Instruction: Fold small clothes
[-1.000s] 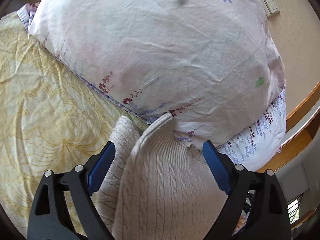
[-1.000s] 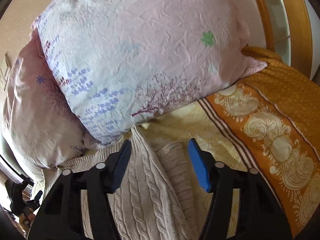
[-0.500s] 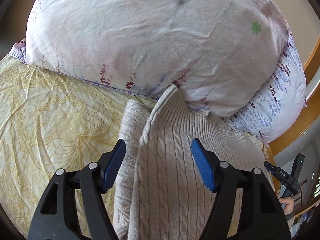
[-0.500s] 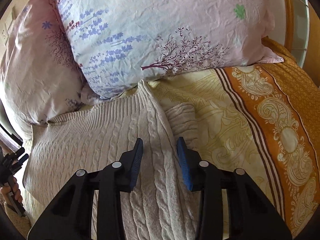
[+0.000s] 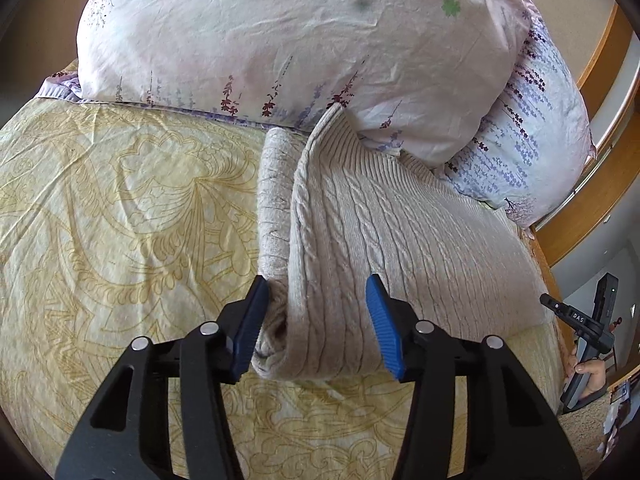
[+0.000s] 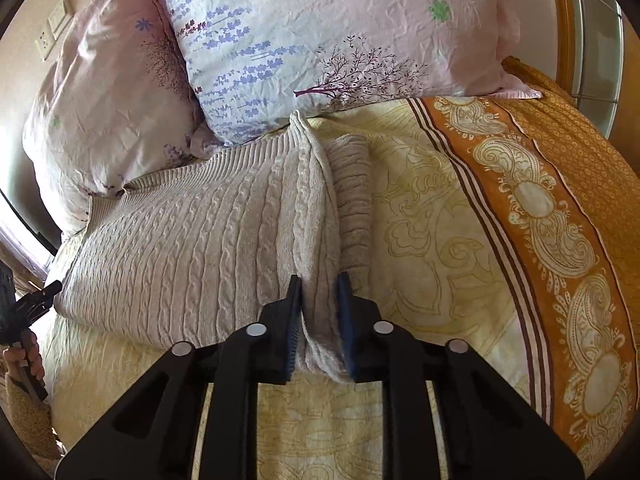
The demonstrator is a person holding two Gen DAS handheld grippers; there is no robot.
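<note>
A beige cable-knit sweater (image 5: 400, 232) lies on the yellow patterned bedspread (image 5: 120, 220), its far edge against the pillows. A folded-in sleeve forms a raised ridge on each side. My left gripper (image 5: 316, 320) is open, its blue pads either side of the sweater's near left corner fold. In the right wrist view the sweater (image 6: 192, 232) spreads to the left. My right gripper (image 6: 319, 320) is shut on the sweater's near right edge fold, the knit pinched between the pads.
Two floral pillows (image 5: 300, 40) (image 6: 320, 32) lie behind the sweater. An orange patterned border (image 6: 540, 208) runs along the bedspread's right side. A wooden bed frame (image 5: 600, 200) stands at the right. Each view shows the other gripper in a hand at its edge (image 5: 584, 332) (image 6: 20, 312).
Both grippers have drawn back toward the sweater's near edge. The right gripper's jaws have closed onto the knit fold. The left gripper's jaws have narrowed but stay open.
</note>
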